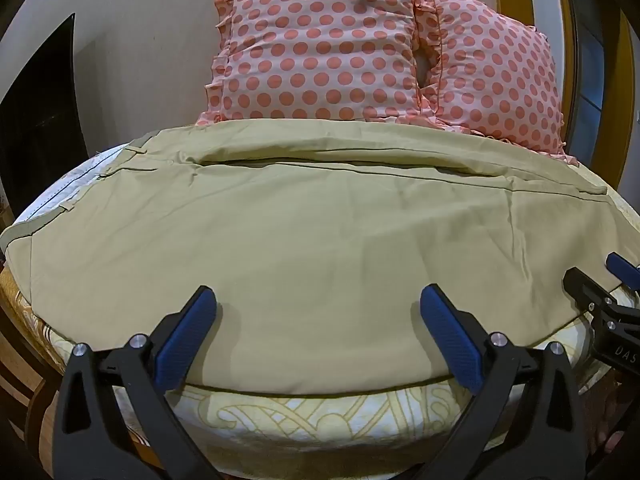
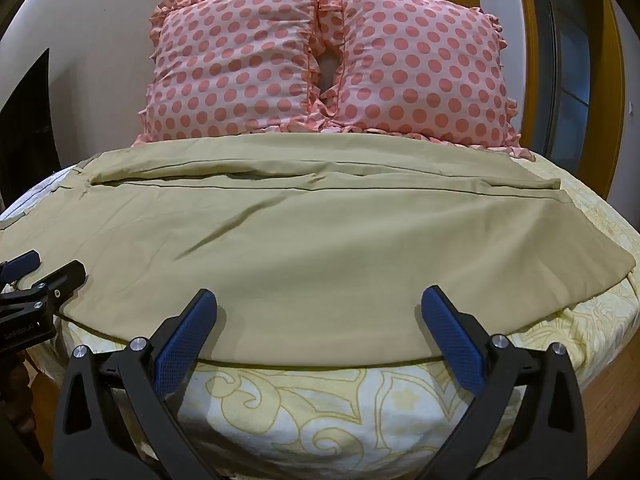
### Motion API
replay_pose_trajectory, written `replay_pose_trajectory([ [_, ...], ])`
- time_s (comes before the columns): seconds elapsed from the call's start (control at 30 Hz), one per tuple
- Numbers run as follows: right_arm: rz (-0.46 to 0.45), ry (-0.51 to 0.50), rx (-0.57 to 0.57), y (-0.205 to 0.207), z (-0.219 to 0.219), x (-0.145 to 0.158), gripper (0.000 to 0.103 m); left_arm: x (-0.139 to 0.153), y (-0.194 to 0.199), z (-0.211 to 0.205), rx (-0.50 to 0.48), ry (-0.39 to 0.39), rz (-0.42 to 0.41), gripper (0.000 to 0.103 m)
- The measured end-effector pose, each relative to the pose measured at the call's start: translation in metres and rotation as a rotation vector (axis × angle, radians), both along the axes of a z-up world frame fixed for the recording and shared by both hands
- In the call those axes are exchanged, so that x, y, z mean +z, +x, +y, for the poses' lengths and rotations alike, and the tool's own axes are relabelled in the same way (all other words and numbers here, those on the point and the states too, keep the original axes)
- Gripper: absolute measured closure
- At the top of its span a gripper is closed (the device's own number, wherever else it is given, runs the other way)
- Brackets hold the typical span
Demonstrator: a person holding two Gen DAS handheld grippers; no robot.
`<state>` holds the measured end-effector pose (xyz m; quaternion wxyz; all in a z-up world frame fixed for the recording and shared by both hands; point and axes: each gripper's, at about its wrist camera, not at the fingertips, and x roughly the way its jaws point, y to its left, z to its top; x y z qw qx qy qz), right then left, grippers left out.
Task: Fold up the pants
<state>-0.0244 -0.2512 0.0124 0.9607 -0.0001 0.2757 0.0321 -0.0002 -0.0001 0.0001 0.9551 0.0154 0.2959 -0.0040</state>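
The big bed with a yellow swirly sheet [image 2: 320, 412] holds soft tan cloth pants [image 1: 304, 248], lying flat and wrinkly below two pink dotted frilly pillows [image 2: 328, 68]. The left gripper [image 1: 318, 304] and right gripper [image 2: 319, 306] hover over the near edge, jaws wide apart.

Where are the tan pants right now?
The tan fabric pants lie spread flat across the bed with the yellow patterned sheet, filling the middle of both wrist views, just in front of the two pink polka-dot pillows.
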Motion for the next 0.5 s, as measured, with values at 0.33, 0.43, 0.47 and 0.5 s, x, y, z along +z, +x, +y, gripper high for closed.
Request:
replay_pose_trajectory([
  [0.33, -0.003, -0.001, 0.0, -0.0004, 0.0, 0.0, 0.001, 0.0, 0.0001, 0.0001, 0.0, -0.001, 0.0, 0.002],
  [0.43, -0.002, -0.001, 0.0, -0.0001, 0.0, 0.0, 0.001, 0.0001, 0.0006, 0.0001, 0.0, -0.001, 0.001, 0.002],
  [0.47, -0.004, -0.001, 0.0, -0.0006, -0.0001, -0.0001, 0.001, 0.0, 0.0, 0.0001, 0.0, -0.001, -0.001, 0.002],
  [0.5, -0.004, -0.001, 0.0, -0.0005, -0.0001, -0.0001, 0.001, 0.0, 0.0001, 0.0001, 0.0, -0.001, -0.001, 0.002],
])
